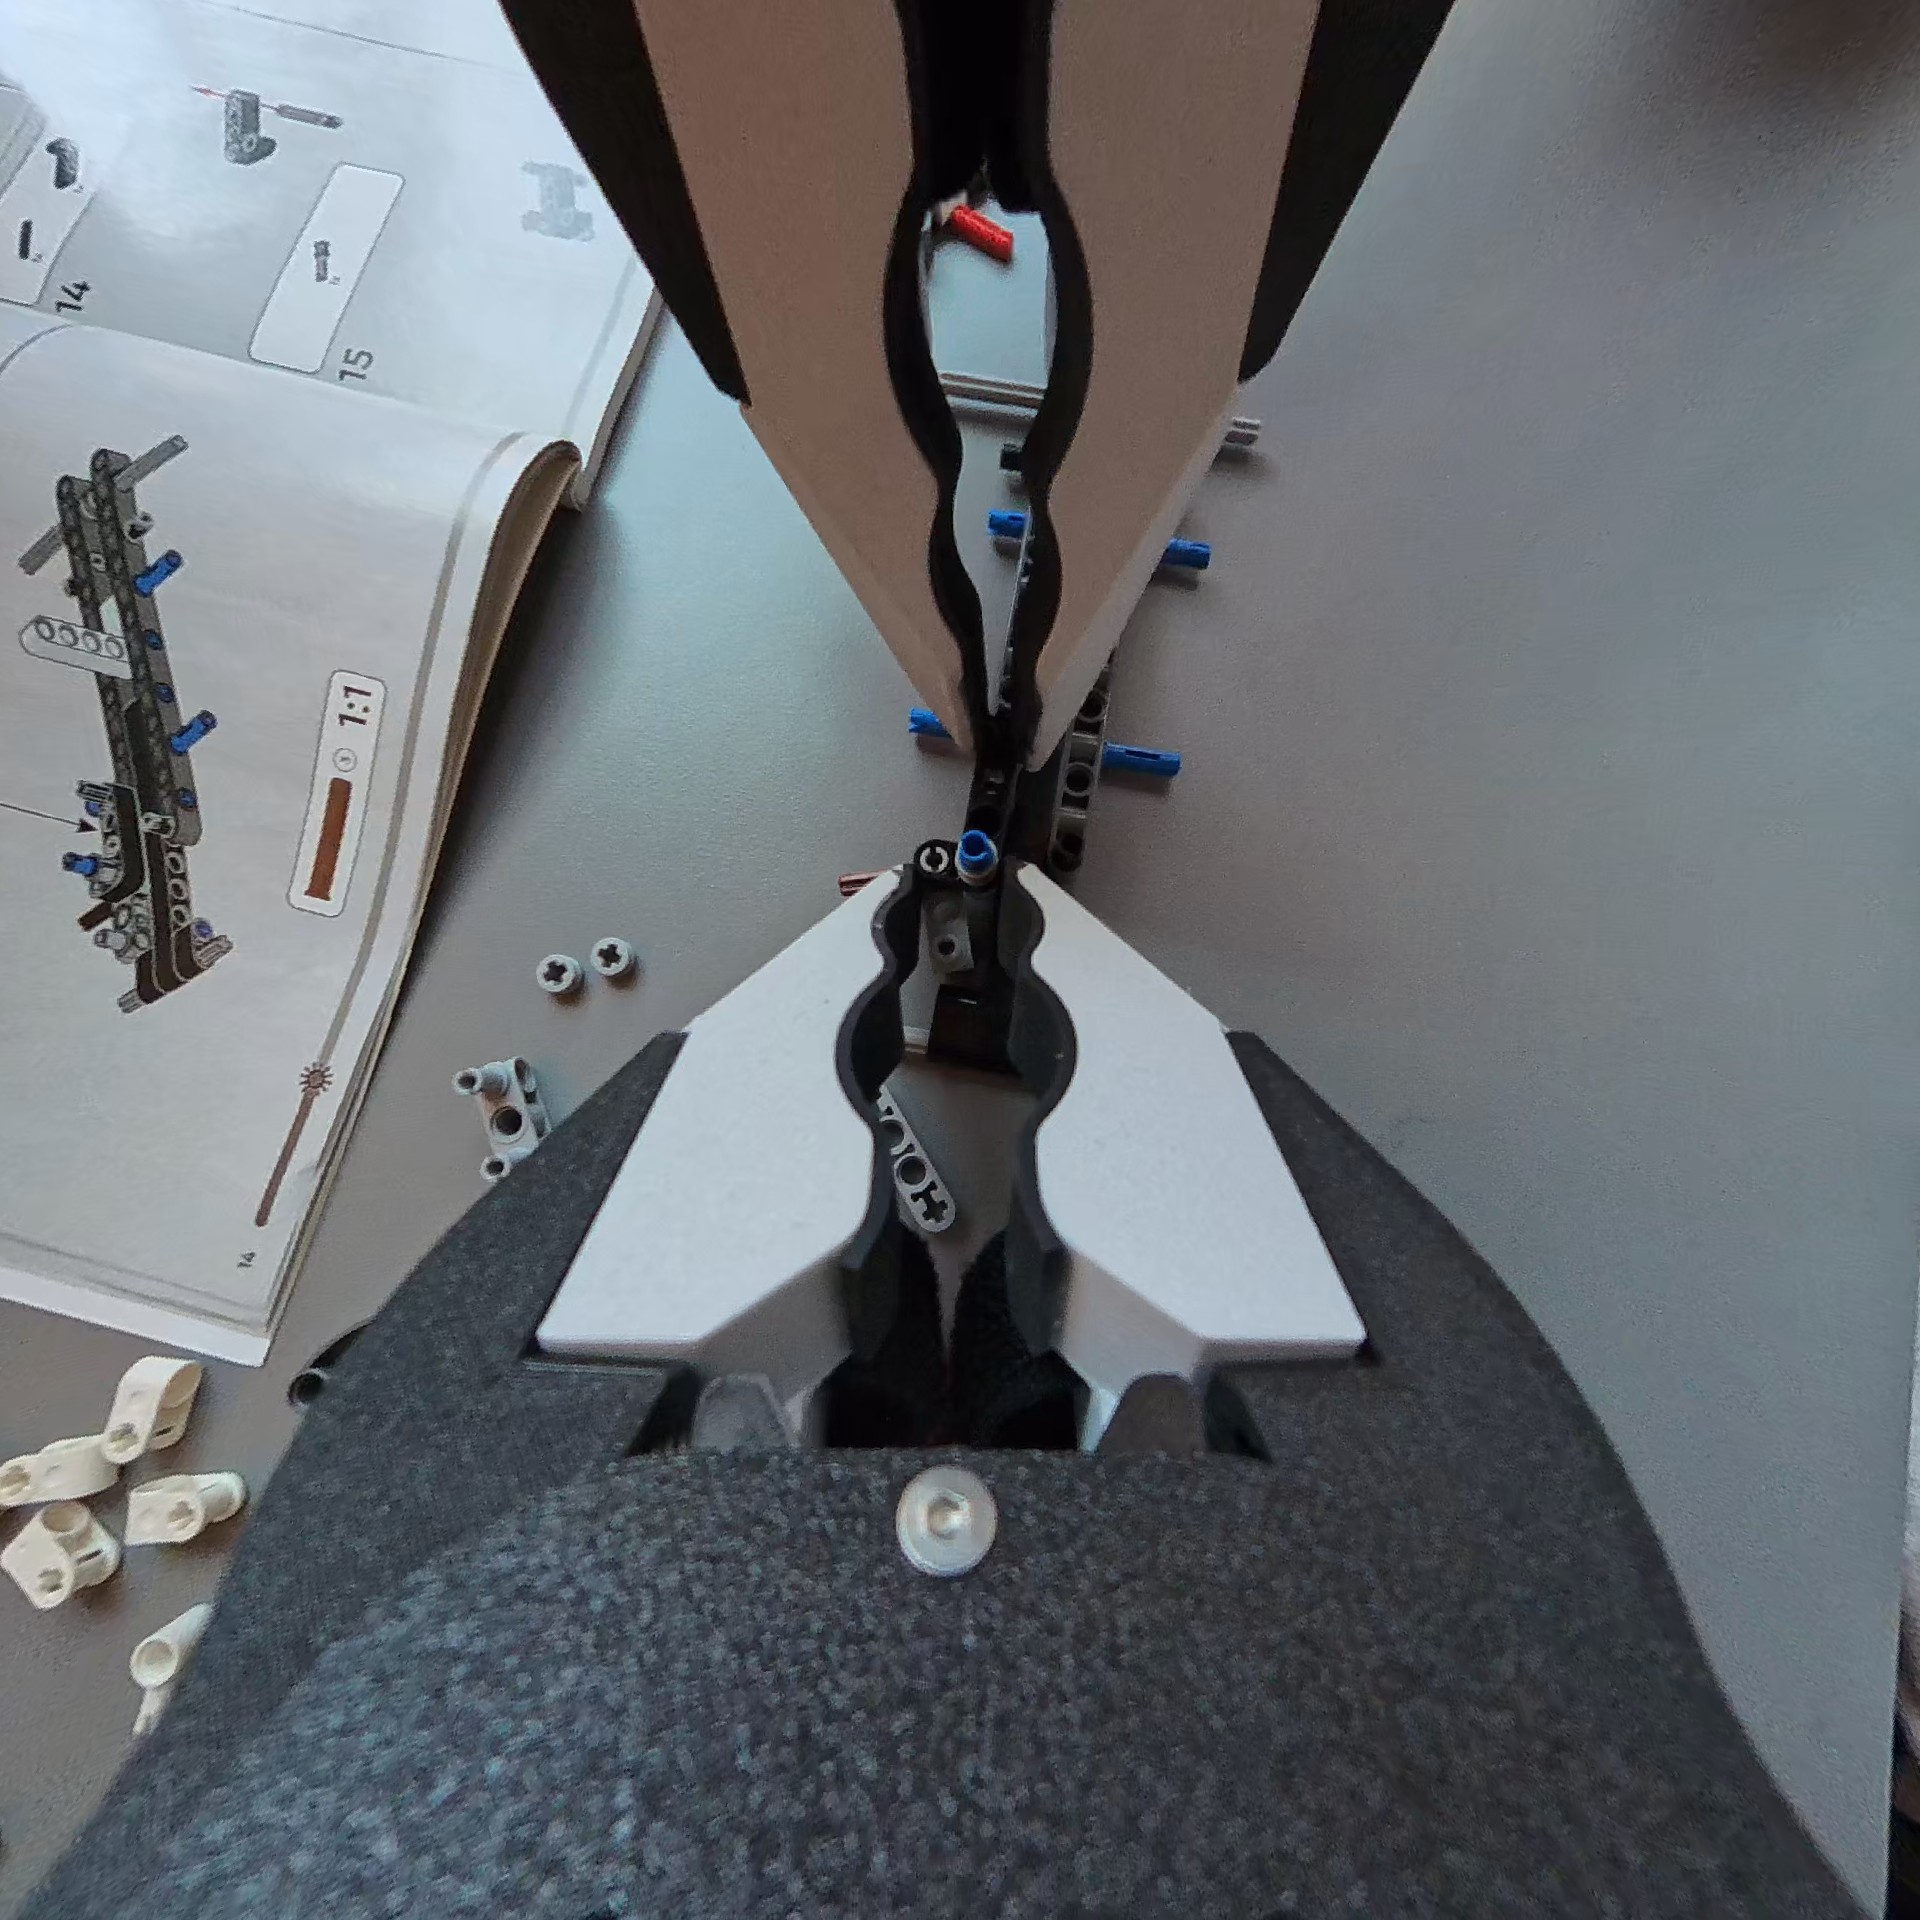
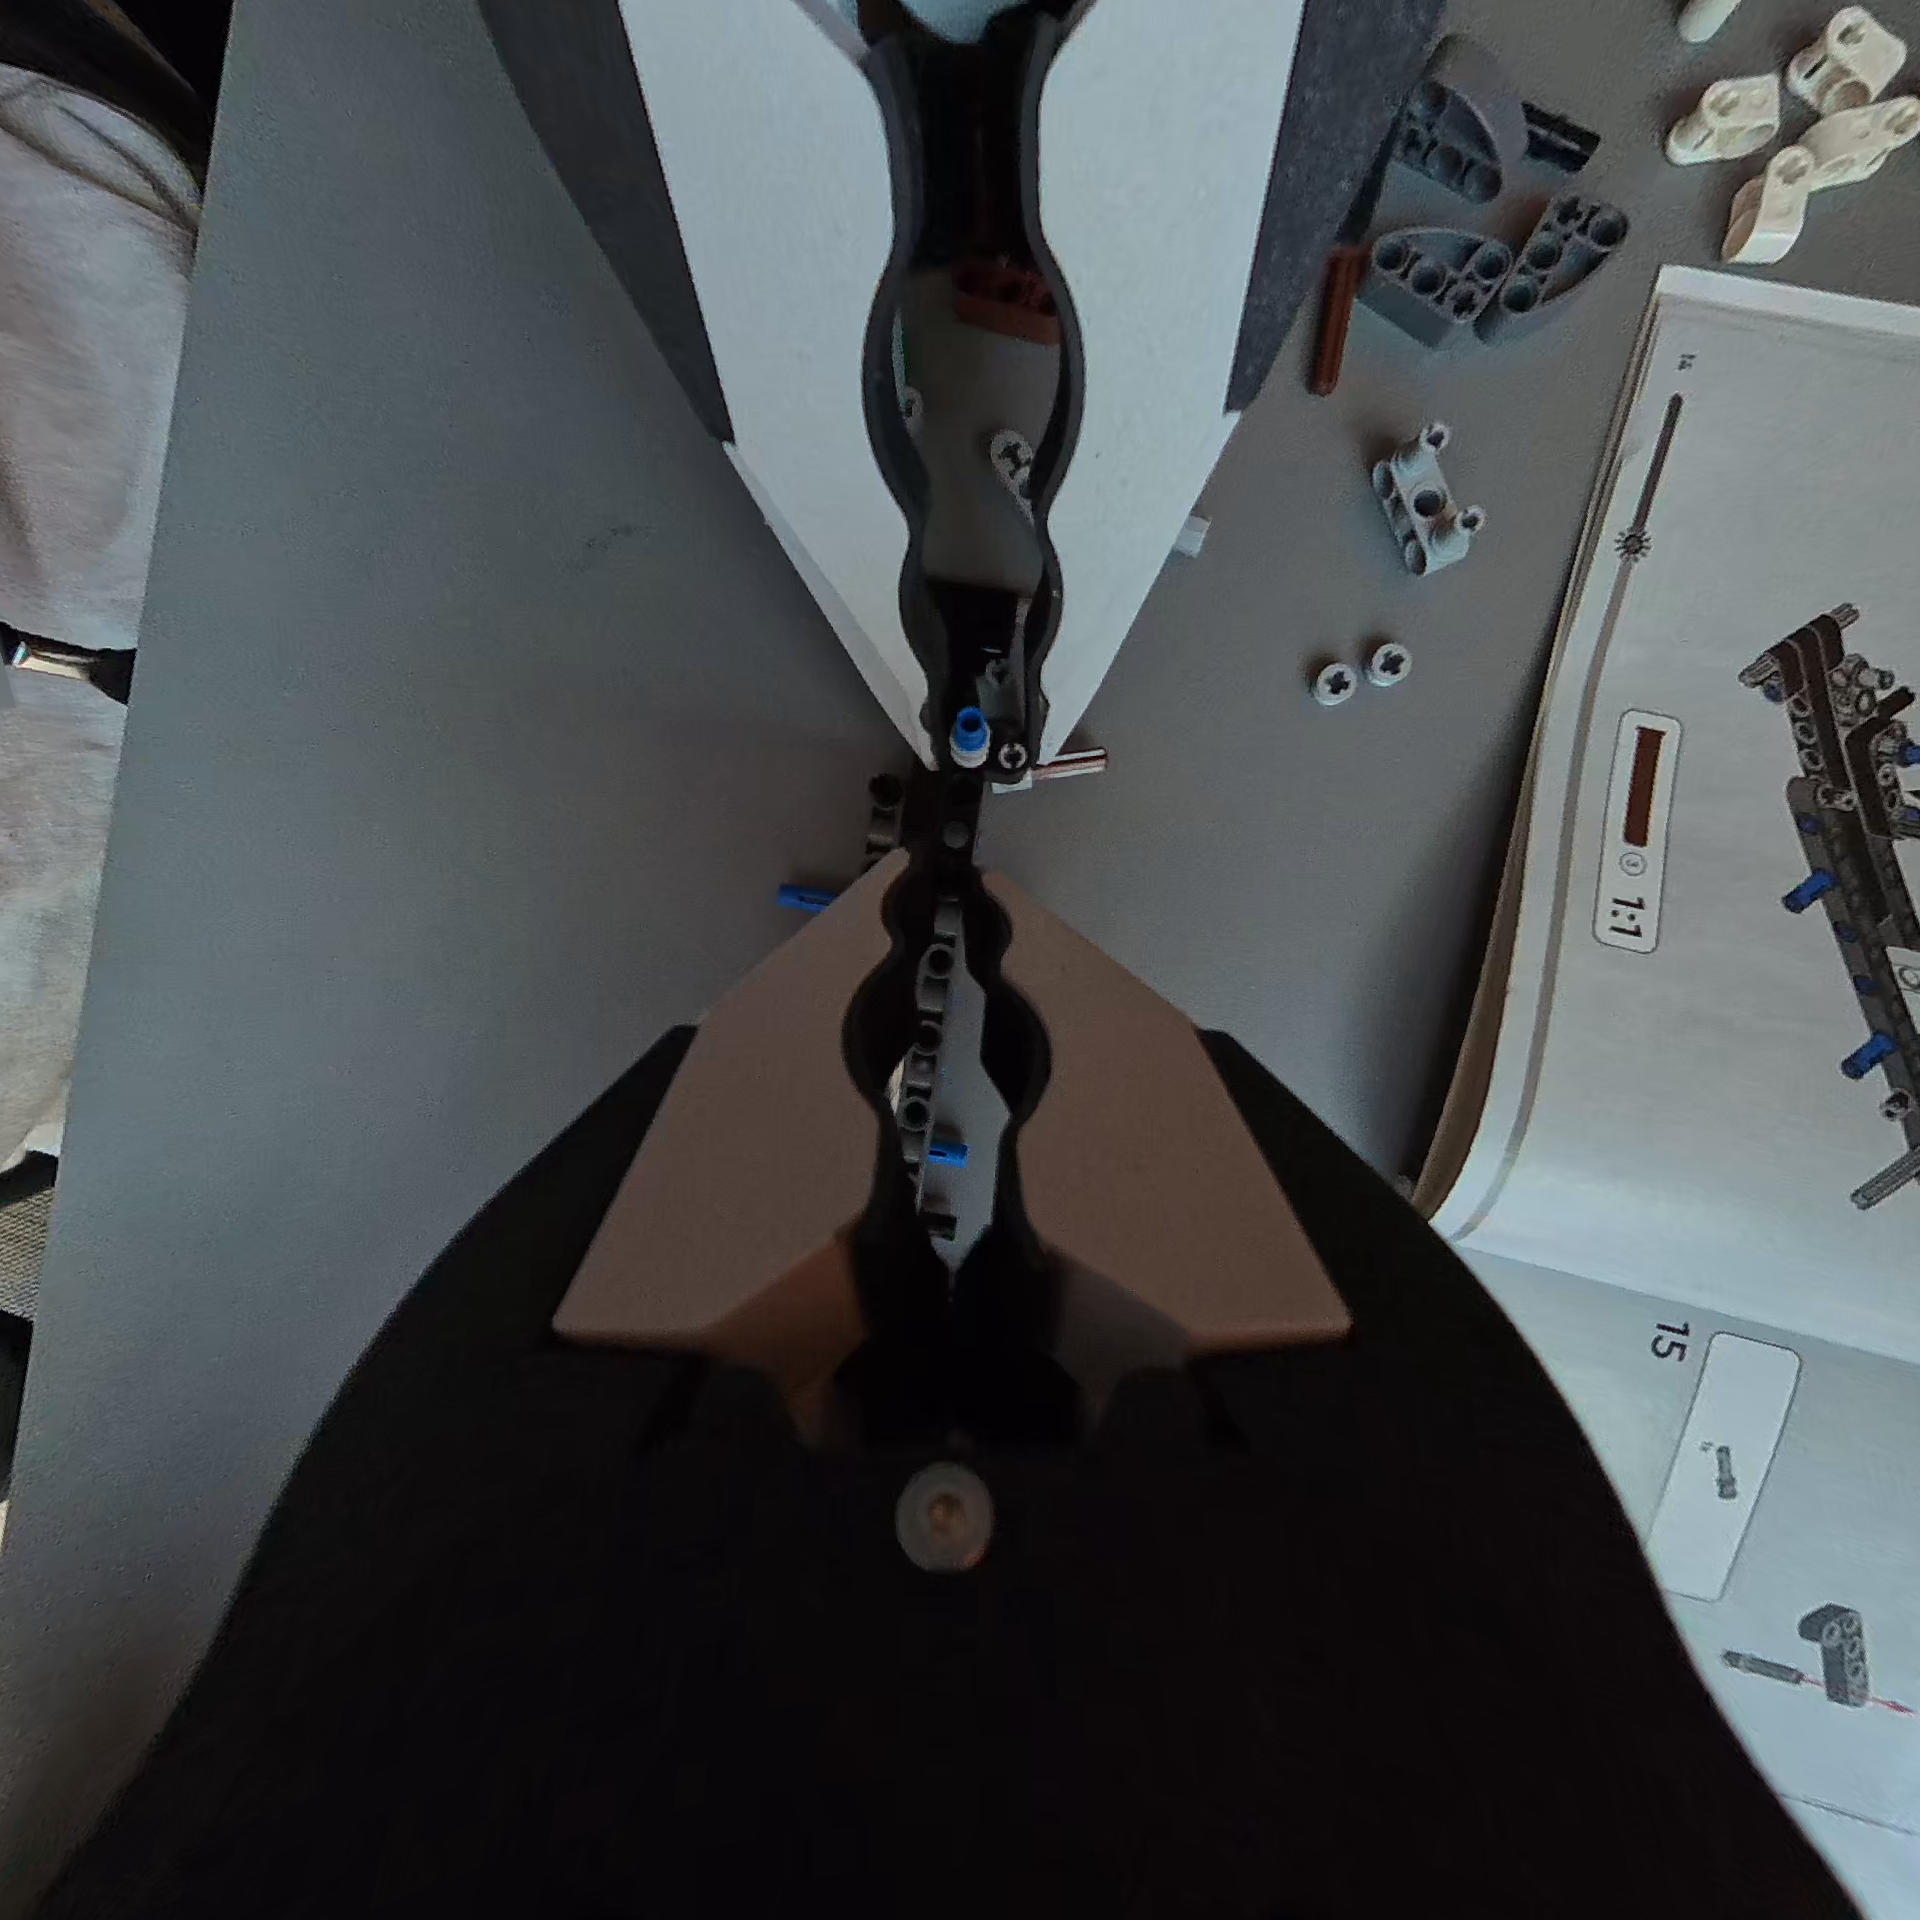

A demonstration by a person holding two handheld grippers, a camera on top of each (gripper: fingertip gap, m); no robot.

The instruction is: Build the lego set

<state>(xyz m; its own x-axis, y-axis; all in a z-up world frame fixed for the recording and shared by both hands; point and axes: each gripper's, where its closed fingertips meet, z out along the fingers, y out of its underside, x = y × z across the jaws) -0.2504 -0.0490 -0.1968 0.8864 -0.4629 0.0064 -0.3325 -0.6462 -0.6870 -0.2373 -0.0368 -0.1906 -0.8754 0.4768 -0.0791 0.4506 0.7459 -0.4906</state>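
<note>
Your two grippers meet tip to tip over the grey table (image 1: 1558,727), and the long dark grey and black studless beam assembly with blue pins (image 1: 992,800) runs straight along the line between them, its long axis pointing from one camera to the other.

Your left gripper (image 1: 961,883), with white fingers, is closed on the assembly's near end, where a blue pin faces upward. Your right gripper (image 2: 940,883), with tan fingers, is nearly closed around the assembly's other length, clamping it.

The open instruction booklet (image 1: 260,727) lies beside the left gripper. Two small grey round bushes (image 1: 587,966) and a light grey pin connector block (image 1: 509,1112) sit between booklet and gripper. Cream angled connectors (image 1: 94,1475) lie scattered near the booklet's corner. Dark grey curved beams (image 2: 1496,249) rest beyond them.
</note>
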